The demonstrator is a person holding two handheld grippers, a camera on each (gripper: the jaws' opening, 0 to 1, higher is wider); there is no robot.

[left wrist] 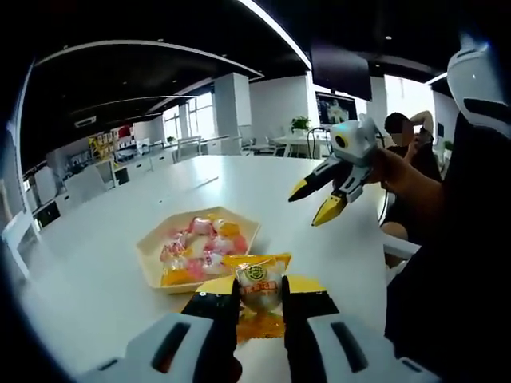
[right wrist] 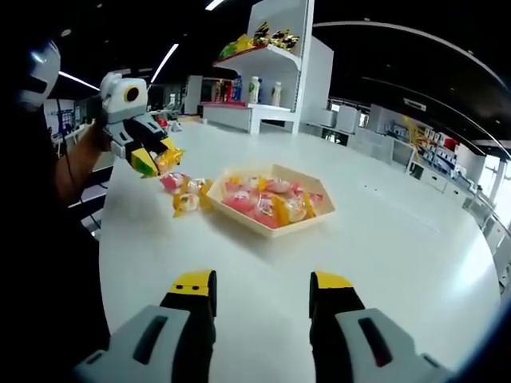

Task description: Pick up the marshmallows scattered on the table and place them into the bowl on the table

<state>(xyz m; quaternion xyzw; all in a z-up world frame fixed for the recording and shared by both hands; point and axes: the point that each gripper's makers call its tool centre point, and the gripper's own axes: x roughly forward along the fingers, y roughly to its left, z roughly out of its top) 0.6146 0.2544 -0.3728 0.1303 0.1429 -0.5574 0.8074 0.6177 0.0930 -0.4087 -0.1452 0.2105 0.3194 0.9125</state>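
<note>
A shallow wooden hexagonal bowl holds several wrapped marshmallows in pink, orange and white. My left gripper is shut on an orange-and-clear wrapped marshmallow, held just this side of the bowl and above the white table. From the right gripper view the left gripper hangs at the upper left with that orange packet in its tips. Below it two loose marshmallows lie on the table beside the bowl. My right gripper is open with nothing between its fingers, raised over the table.
The large white table stretches wide around the bowl. A white shelf unit with bottles and snack packs stands beyond it. A person sits at the far side. Chairs and desks line the room's left.
</note>
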